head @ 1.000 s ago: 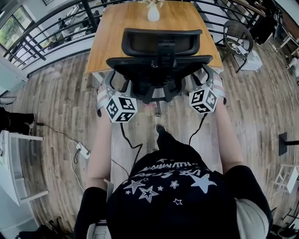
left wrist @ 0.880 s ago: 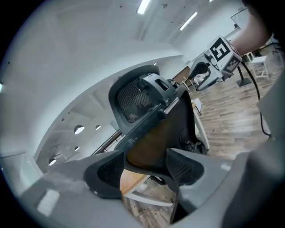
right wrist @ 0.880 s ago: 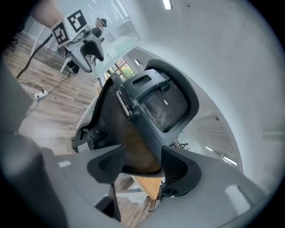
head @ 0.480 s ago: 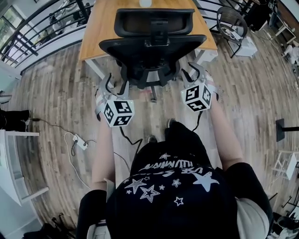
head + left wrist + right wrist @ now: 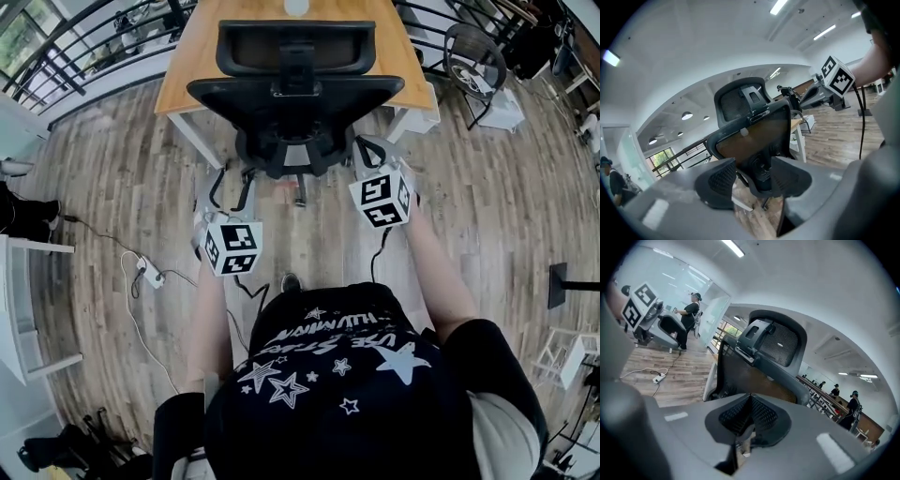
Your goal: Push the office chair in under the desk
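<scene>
Vessels come first, and only one shows: a white rounded vase (image 5: 295,6) on the wooden desk (image 5: 192,56), cut off by the head view's top edge, so its contents cannot be told.

Counted: one black office chair (image 5: 295,103), one desk, one white power strip (image 5: 147,272) with its cable on the plank floor (image 5: 112,178), one dark round-backed chair (image 5: 473,66) off the desk's right corner, and two grippers.

The office chair stands at the desk's near side with its mesh backrest and headrest turned to the person. Its backrest overlaps the desk edge in the head view, while its column and base legs show on the floor just short of that edge (how far the seat reaches under the top cannot be told).

The left gripper (image 5: 231,183) hangs near the chair's base on its left, apart from it. In the left gripper view its jaws stand released with nothing between the pads, the chair only seen beyond them; they have just been closing part of the way.

The right gripper (image 5: 367,150) sits just beside the backrest's lower right edge. In the right gripper view (image 5: 749,417) its jaws are clenched together on nothing, the chair's back rising just beyond them. One person (image 5: 689,317) stands far off on the left of that view.
</scene>
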`<state>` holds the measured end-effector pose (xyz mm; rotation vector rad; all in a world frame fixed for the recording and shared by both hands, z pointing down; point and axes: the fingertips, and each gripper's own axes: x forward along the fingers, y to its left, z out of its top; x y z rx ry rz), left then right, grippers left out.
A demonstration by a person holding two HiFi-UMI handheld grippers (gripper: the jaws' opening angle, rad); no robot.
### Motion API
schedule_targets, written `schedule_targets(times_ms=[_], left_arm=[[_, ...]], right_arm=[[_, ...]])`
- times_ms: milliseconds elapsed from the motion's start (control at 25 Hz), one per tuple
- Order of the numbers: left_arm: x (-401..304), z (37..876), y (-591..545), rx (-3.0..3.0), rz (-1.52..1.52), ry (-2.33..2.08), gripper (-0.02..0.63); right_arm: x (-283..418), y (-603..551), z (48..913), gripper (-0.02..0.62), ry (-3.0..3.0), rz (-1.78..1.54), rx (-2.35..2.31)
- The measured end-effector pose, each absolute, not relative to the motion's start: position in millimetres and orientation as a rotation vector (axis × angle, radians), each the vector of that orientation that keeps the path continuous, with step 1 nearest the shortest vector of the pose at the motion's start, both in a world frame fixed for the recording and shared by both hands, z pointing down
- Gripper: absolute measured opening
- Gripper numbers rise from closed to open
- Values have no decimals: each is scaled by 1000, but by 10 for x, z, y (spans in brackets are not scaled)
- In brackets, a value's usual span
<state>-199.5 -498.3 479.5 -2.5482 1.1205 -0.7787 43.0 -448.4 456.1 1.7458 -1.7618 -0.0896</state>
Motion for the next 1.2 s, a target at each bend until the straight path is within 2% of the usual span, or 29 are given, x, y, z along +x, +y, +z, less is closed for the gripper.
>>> schedule_targets(times_ms=[360,440,880,1200], left_arm=[[-1740,4805,-4543,-2524,-785,1311,161],[-1739,4760,-4471,-2513,-766,1378,107],[-1589,4732,-3957,-2555,-762,1549,2],[-1436,4743,-3421,-2549,-759,1675,2]], right_arm=[[653,-4258,4618,3,-1980,70,1756],[669,-4223,4594,3,-2018,94,1760],[776,-3773,4687,2,-2120,130,1672],[870,-3344,4755,2,-2192,129,1526]])
